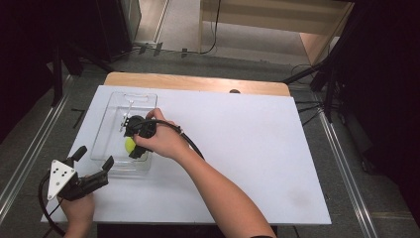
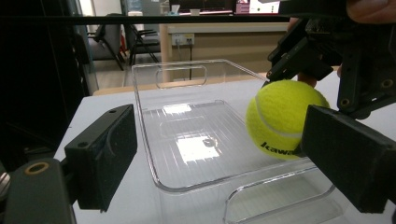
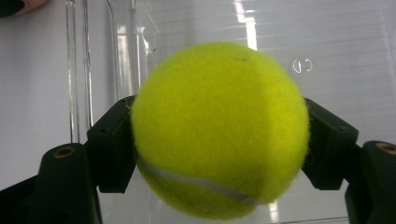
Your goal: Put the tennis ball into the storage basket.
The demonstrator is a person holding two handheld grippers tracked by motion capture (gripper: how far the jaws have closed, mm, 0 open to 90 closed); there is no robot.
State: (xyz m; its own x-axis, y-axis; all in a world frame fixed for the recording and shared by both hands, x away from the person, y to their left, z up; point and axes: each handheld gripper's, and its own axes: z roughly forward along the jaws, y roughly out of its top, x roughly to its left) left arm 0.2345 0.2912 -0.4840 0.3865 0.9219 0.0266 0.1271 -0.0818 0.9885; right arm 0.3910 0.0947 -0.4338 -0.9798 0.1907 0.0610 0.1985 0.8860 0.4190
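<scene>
The ball (image 3: 219,128) is clamped between the right gripper's (image 3: 219,154) jaws, low over the tray (image 1: 111,106) at left-centre; the left gripper (image 1: 94,161) is held open, lower left.

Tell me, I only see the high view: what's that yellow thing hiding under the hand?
Observer: A tennis ball, bright yellow with a pale seam; the right gripper is shut on it, one finger on each side.
Operator: Is it lying in the clear tray?
Observer: Not quite. In the left gripper view the ball hangs just over the clear plastic tray's ribbed floor, near one side wall.
Operator: Anything written on the ball?
Observer: Yes, dark letters near its bottom, partly hidden behind a finger of the left gripper, whose fingers stand wide apart with nothing gripped between them.
</scene>
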